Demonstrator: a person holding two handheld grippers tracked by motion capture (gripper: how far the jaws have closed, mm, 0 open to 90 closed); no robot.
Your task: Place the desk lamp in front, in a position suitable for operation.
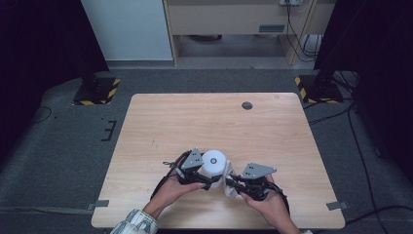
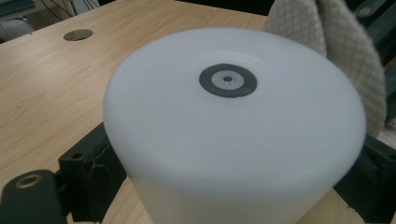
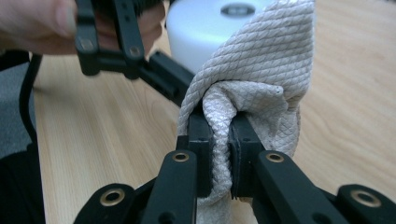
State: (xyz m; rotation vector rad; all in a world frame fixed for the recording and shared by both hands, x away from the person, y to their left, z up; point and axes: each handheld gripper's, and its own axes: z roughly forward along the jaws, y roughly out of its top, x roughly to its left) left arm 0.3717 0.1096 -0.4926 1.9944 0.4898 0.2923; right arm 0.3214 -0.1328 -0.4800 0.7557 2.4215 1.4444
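I clamp the white matte plastic cylinder (image 1: 213,165) at the counter's (image 1: 160,122) near middle in my left claw (image 1: 208,184), jaws wide against its sides, steadying it for wiping. My right claw (image 3: 220,140), pinched tight on the beige quilted cloth (image 3: 261,74), presses it against the cylinder's right. One cylinder, one cloth, two claws.

Even overhead light washes the table (image 1: 160,117), its surroundings falling dark at both sides. Up close, the white cylinder (image 2: 233,126) blurs softly, glare-free; the quilted cloth (image 3: 261,70) stays crisp.
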